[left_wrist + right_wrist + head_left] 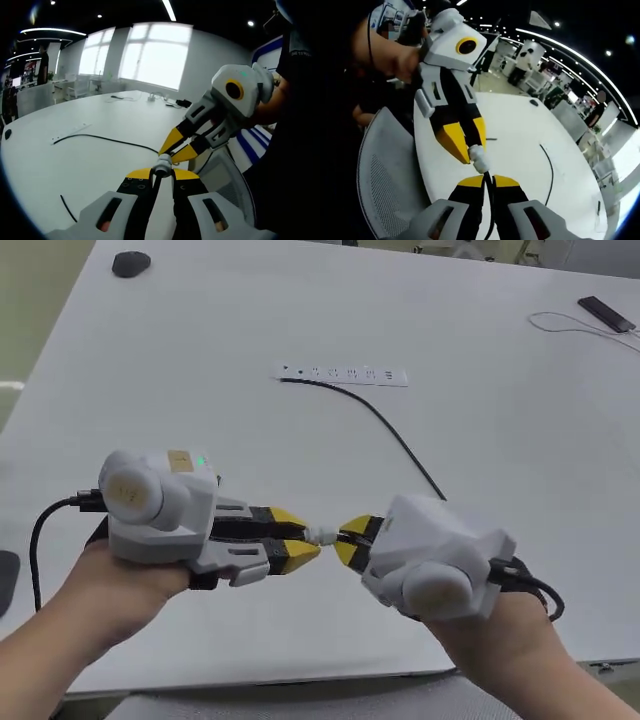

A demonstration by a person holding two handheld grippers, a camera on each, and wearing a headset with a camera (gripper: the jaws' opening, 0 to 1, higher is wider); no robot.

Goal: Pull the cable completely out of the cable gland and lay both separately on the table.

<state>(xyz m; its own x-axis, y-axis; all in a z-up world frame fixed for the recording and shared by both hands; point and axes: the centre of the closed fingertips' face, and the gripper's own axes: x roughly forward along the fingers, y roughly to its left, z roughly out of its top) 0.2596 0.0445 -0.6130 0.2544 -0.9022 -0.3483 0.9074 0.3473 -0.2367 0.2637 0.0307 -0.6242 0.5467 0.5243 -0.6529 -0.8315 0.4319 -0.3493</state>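
White table [300,320], power strip [345,374] with black cord [400,445], dark mouse [131,263], mesh chair [385,190]

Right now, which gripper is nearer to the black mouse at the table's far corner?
Left. The left gripper is on the same side as the black mouse, though far short of it; the right gripper sits farther right.

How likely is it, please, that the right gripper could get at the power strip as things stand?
Probably not yet: nothing blocks the way to the power strip, but the right gripper is shut on the cable at the gland the left gripper holds.
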